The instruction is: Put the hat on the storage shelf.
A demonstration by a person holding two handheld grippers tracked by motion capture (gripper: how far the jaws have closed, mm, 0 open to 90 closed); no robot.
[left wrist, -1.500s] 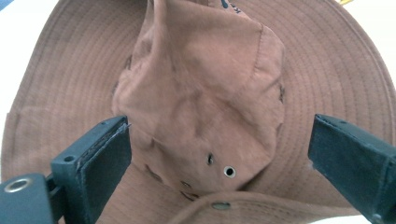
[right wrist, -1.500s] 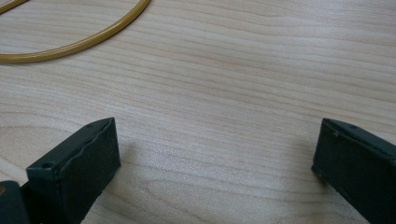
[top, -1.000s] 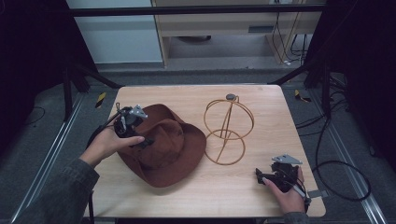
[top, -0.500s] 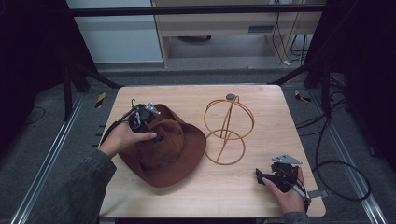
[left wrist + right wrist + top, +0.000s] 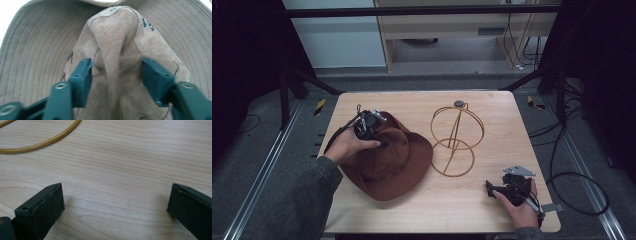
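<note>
Pinching the hat's (image 5: 117, 50) raised crown fold, left gripper (image 5: 117, 75) jaws just closing; right gripper (image 5: 115, 202) released.

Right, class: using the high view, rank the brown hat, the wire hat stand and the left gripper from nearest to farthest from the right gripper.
1. wire hat stand: mid-table, up-left of the right gripper.
2. brown hat: left of the stand.
3. left gripper: at the hat's far-left side.
</note>
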